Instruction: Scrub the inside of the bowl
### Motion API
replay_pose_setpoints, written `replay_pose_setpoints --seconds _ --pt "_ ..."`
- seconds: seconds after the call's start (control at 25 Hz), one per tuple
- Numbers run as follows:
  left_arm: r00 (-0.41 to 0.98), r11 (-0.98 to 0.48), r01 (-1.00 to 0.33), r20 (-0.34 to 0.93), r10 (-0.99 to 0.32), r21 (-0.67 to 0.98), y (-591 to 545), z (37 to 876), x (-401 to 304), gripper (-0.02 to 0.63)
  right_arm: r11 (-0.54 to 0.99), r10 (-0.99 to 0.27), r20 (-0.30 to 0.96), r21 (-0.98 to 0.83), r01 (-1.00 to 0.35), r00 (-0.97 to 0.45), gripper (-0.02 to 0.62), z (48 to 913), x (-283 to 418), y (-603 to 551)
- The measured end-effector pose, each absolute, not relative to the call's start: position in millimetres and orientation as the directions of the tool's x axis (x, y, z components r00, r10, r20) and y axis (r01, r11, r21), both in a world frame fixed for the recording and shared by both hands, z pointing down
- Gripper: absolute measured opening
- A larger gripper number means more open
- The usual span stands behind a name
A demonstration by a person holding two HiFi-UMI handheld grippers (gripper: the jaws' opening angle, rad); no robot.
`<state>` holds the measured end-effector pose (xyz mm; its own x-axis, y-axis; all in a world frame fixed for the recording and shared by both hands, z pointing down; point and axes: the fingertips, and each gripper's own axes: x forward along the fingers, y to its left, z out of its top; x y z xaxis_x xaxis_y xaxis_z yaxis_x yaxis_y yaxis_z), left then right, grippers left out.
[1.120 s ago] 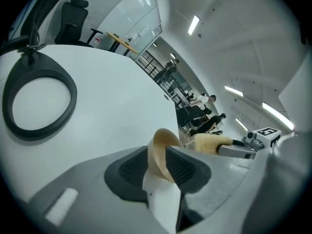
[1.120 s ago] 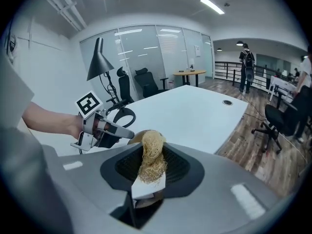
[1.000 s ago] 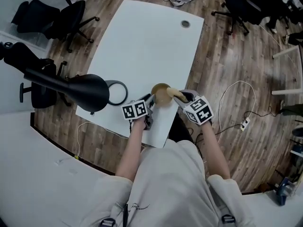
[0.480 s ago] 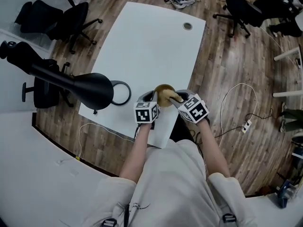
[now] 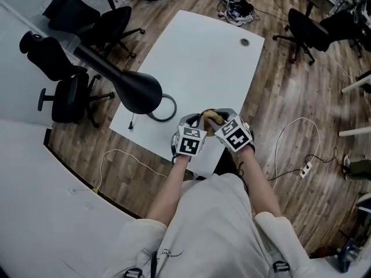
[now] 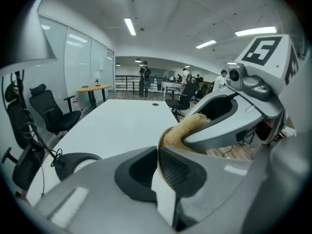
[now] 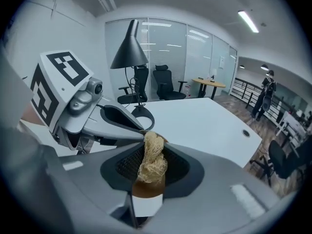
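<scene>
A small tan bowl (image 5: 207,117) is near the front edge of the white table (image 5: 191,57), between my two grippers. My left gripper (image 5: 193,123) is shut on the bowl's rim; in the left gripper view the thin brown rim (image 6: 157,152) shows between the closed jaws of the left gripper (image 6: 158,156). My right gripper (image 5: 216,119) is shut on a pale fibrous scrubber (image 7: 150,161) that reaches into the bowl (image 7: 145,190). The scrubber (image 6: 187,127) shows over the bowl's edge. Most of the bowl's inside is hidden.
A black desk lamp (image 5: 138,90) stands left of the bowl, its ring base (image 5: 163,107) close by on the table. Office chairs (image 5: 87,25) stand round the table. A white cable (image 5: 293,132) lies on the wood floor to the right.
The left gripper has moved right, in toward the bowl, and now sits close beside the right one. The head view has shifted, so table and lamp lie differently in it.
</scene>
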<state>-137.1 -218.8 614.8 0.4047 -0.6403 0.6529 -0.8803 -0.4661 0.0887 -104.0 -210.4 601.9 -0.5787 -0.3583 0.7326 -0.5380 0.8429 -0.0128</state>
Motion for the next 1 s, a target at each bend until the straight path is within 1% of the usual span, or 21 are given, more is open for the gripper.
replay_pose_setpoints --seconds 0.52,0.72,1.0 --pt "0.345 -0.405 -0.913 0.600 -0.721 0.039 -195.7 592.3 -182.7 0.017 0.828 -0.435 0.729 0.093 -0.554 -0.528 0.124 593.6 -114.9 -192.0" --pt "0.327 -0.378 -0.925 0.563 -0.759 0.028 -196.9 582.2 -191.4 0.018 0.823 -0.445 0.738 0.115 -0.556 -0.507 0.124 592.6 -114.6 -183.9" --pt "0.332 -0.352 -0.933 0.548 -0.768 0.072 -199.4 574.4 -191.6 0.018 0.828 -0.424 0.744 0.086 -0.554 -0.517 0.123 593.3 -113.4 -168.7"
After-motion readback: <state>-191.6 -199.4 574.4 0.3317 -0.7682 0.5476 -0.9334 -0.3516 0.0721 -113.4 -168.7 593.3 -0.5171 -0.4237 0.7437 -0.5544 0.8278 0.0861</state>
